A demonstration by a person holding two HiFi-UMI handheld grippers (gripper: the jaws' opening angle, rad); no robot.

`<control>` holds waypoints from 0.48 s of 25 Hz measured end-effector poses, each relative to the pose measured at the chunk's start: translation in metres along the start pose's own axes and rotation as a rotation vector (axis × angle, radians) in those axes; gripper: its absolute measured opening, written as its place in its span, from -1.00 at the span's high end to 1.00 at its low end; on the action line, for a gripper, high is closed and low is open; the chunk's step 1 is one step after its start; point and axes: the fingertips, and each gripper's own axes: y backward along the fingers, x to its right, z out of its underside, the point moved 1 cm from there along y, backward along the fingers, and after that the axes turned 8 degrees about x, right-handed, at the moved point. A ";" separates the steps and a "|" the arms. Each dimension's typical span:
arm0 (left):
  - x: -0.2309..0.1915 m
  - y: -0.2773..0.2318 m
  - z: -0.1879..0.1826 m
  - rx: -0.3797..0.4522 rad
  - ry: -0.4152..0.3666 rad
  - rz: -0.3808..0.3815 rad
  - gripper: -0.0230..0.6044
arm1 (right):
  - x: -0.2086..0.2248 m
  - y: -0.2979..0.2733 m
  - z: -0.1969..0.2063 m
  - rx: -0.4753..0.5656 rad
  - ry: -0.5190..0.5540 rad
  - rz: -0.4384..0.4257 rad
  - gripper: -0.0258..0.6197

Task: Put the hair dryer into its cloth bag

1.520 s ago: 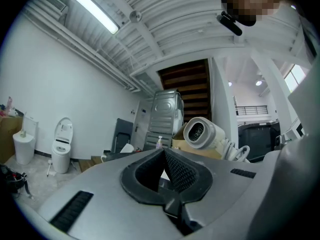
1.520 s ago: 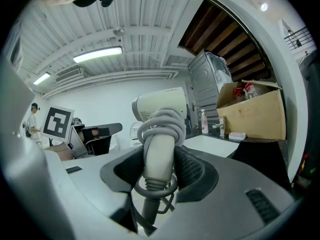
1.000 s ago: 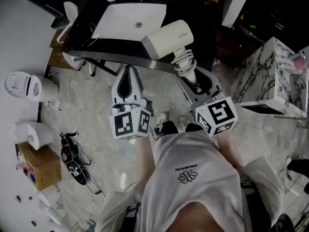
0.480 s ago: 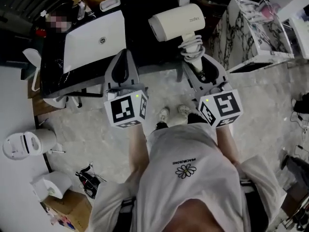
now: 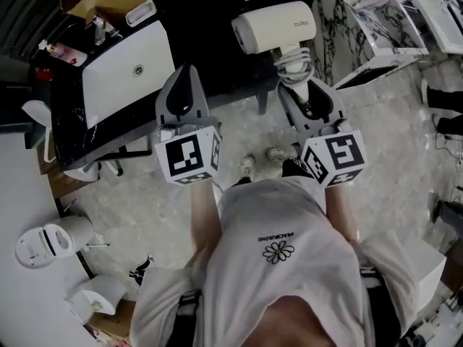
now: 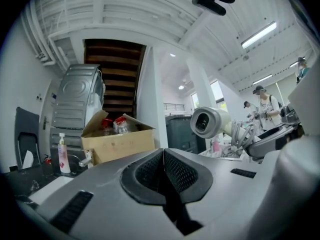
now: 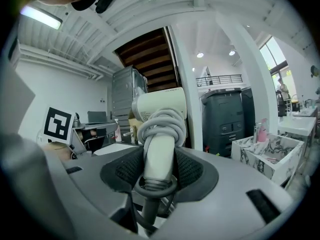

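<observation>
A cream hair dryer point(image 5: 278, 26) sticks out ahead of my right gripper point(image 5: 302, 92), which is shut on its handle just below the wound grey cord point(image 5: 293, 62). The right gripper view shows the handle point(image 7: 159, 156) between the ribbed pads, with the dryer's body point(image 7: 161, 105) above. My left gripper point(image 5: 184, 74) is level beside it, shut with nothing in it; its pads point(image 6: 175, 171) touch each other. The left gripper view shows the dryer's nozzle point(image 6: 206, 121) off to the right. I cannot make out a cloth bag in any view.
A black counter point(image 5: 217, 27) with a white rectangular basin point(image 5: 126, 67) lies ahead and to the left, with a pump bottle point(image 6: 62, 154) and a cardboard box point(image 6: 117, 141) behind it. A marbled box point(image 5: 354, 20) stands to the right. Some people are far off to the right point(image 6: 262, 106).
The whole scene has swung round: the counter and basin have slid left, and the marbled box has moved up to the top right. Both grippers have kept their states, the dryer still held.
</observation>
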 end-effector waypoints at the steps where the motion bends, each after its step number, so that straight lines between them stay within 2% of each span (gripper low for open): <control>1: 0.001 -0.001 0.001 -0.002 -0.002 0.003 0.87 | 0.001 0.000 0.000 -0.001 -0.001 0.003 0.39; 4: 0.000 -0.005 0.003 -0.018 -0.026 -0.006 0.87 | 0.003 -0.002 0.000 -0.002 -0.013 0.003 0.39; 7: 0.000 -0.011 0.006 -0.042 -0.102 0.006 0.87 | 0.006 -0.004 0.001 -0.004 -0.025 -0.006 0.39; 8: 0.001 -0.015 0.009 -0.060 -0.139 0.028 0.75 | 0.007 -0.006 0.001 -0.006 -0.028 -0.009 0.39; 10: 0.005 -0.025 0.018 -0.108 -0.201 0.100 0.32 | 0.010 -0.008 0.003 -0.012 -0.036 -0.014 0.39; 12: 0.008 -0.034 0.032 -0.152 -0.248 0.187 0.26 | 0.011 -0.011 0.006 -0.022 -0.041 -0.017 0.39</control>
